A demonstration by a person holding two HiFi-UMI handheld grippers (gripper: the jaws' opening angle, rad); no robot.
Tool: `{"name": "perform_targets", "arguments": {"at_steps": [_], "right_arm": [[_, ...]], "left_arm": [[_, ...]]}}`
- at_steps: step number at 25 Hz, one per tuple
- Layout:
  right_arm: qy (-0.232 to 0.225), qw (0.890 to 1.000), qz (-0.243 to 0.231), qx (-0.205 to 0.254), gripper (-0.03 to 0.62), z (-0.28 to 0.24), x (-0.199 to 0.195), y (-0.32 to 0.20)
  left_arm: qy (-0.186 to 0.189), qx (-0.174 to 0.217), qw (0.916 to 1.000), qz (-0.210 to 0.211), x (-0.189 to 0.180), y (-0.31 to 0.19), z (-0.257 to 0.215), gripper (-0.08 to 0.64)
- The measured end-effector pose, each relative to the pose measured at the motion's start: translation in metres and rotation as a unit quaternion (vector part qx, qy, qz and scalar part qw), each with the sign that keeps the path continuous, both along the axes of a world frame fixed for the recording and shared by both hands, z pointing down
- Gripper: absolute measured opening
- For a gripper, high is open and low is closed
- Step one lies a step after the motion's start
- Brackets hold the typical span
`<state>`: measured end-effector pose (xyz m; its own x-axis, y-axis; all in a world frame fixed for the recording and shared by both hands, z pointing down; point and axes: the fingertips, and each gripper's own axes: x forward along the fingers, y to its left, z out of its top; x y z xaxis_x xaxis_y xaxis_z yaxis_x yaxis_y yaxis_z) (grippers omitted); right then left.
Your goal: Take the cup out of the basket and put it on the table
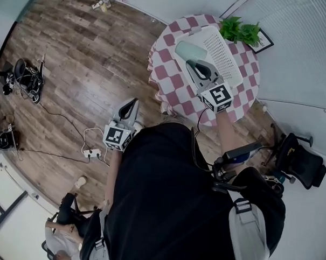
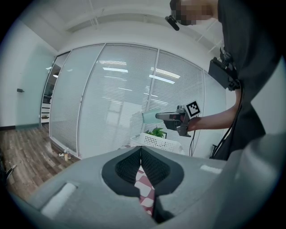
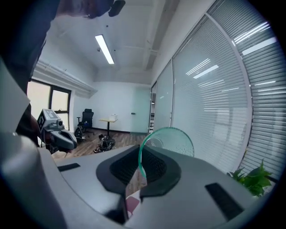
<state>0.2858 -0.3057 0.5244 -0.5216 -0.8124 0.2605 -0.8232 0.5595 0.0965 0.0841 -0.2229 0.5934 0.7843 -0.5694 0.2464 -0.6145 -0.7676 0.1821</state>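
right tongs (image 1: 192, 63) clenched on the thin rim of the cup (image 1: 189, 49), which juts ahead of them; it looks light, slick, maybe brittle; left tongs (image 1: 133, 103) closed, empty

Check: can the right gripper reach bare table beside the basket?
Probably yes: the right gripper, shut on the cup, hangs above the basket, and the table beside it looks bare, nothing between.
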Motion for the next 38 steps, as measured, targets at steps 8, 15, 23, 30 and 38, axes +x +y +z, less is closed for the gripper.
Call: {"name": "perform_targets", "arguments": {"at_steps": [8, 15, 23, 30, 38], "right_arm": [[-0.036, 0.998, -0.056, 0.007, 0.025, 0.004, -0.043, 0.019], [-0.059, 0.994, -0.088, -0.012, 0.025, 0.018, -0.071, 0.04], [-0.068, 0.991, -0.104, -0.045, 0.025, 0.046, -0.088, 0.055], [-0.063, 0.989, -0.114, -0.065, 0.025, 0.07, -0.095, 0.062], [-0.063, 0.988, -0.119, -0.08, 0.025, 0.082, -0.095, 0.066]], "left_arm": [[0.0, 0.006, 1.0, 0.002, 0.002, -0.003, -0.001, 0.006], [0.002, 0.007, 0.9999, 0.008, 0.011, -0.001, -0.002, 0.006], [0.003, 0.005, 0.9999, 0.012, 0.012, 0.001, 0.0, 0.006], [-0.004, 0.005, 0.9999, 0.014, 0.014, -0.002, 0.0, 0.006], [-0.006, 0.005, 0.9998, 0.02, 0.02, -0.003, -0.001, 0.006]]}}
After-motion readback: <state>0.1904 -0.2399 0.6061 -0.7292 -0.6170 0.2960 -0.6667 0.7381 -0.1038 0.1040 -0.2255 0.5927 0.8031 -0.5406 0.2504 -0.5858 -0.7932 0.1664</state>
